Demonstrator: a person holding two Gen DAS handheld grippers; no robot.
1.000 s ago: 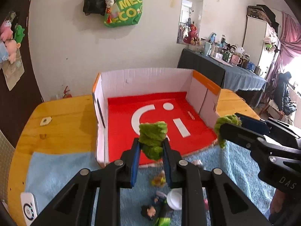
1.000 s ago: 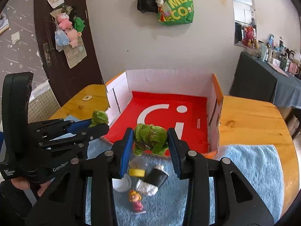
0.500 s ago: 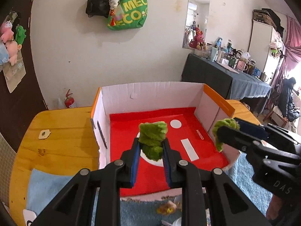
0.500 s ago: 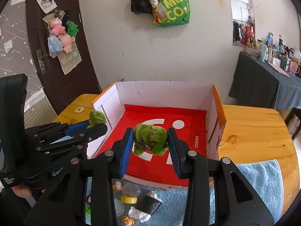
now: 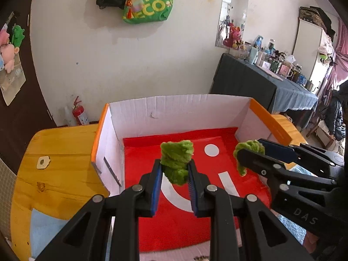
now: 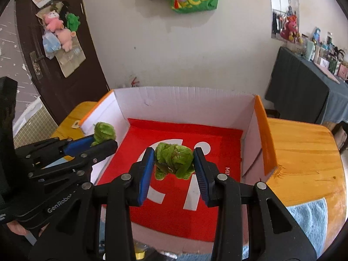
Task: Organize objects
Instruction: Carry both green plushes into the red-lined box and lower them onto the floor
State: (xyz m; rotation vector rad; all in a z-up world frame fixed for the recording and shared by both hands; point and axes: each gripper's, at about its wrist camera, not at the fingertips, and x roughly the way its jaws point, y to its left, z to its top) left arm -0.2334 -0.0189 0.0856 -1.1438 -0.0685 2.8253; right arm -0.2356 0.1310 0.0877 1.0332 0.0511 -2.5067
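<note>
My left gripper [image 5: 175, 171] is clamped on a green plush [image 5: 176, 161], held over the box [image 5: 174, 108] floor near its left wall. My right gripper [image 6: 174, 163] is clamped on another green plush [image 6: 174, 159], over the box's red middle. Box sits on the wooden table [image 6: 304, 152].

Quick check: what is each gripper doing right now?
Left gripper: shut on a green plush toy.
Right gripper: shut on another green plush toy.
</note>
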